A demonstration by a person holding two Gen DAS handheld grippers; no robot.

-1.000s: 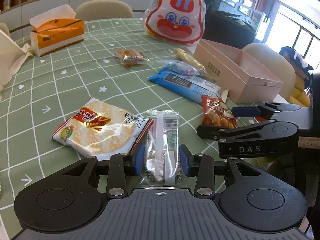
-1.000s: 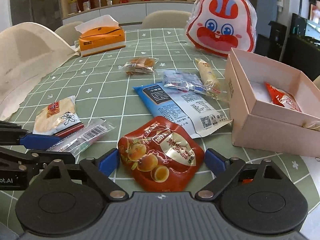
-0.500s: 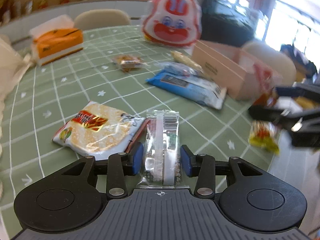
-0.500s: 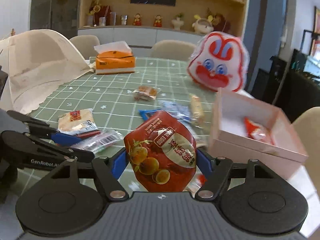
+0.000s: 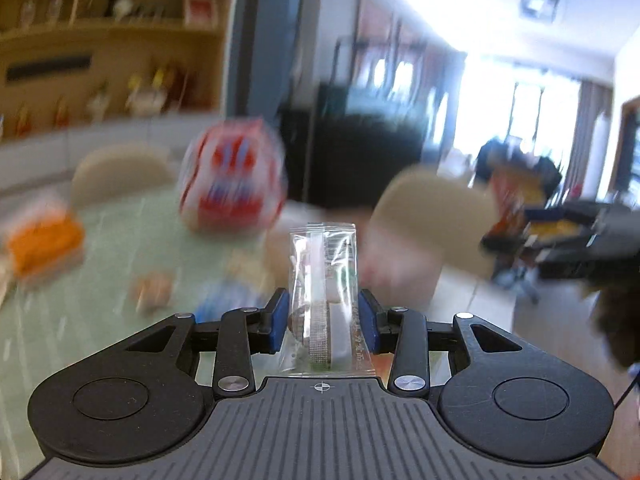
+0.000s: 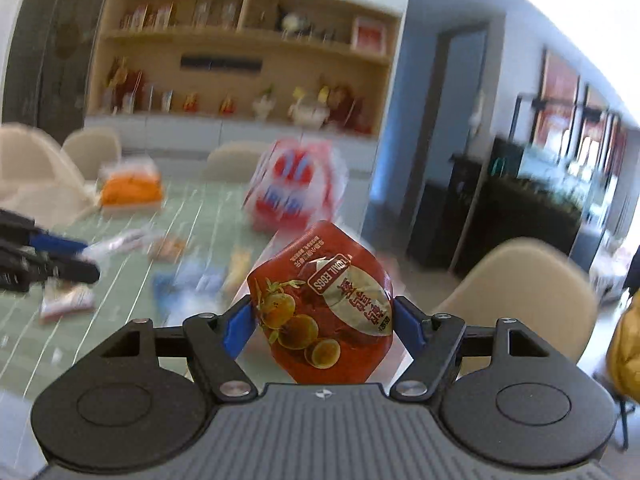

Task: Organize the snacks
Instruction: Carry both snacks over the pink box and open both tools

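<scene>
both packets are now lifted off the green checked tablecloth [image 6: 120,264]: left gripper [image 5: 323,322] pinches the clear plastic snack packet [image 5: 323,280], right gripper [image 6: 322,326] pinches the red foil quail-egg pouch [image 6: 320,304], ready for boxing.

A wooden shelf unit [image 6: 244,52] with small figurines fills the far wall above white cabinets [image 6: 224,132]. Beige chairs [image 6: 520,292] stand around the worktop [image 6: 120,280], which wears a pale green grid cloth. Right of the shelves is a blue-grey wall [image 6: 416,128] with a dark doorway [image 6: 460,140]. A dark sideboard [image 6: 520,216] runs along the right side. Bright daylight pours through tall windows [image 5: 532,120]. Much is motion-blurred.
</scene>
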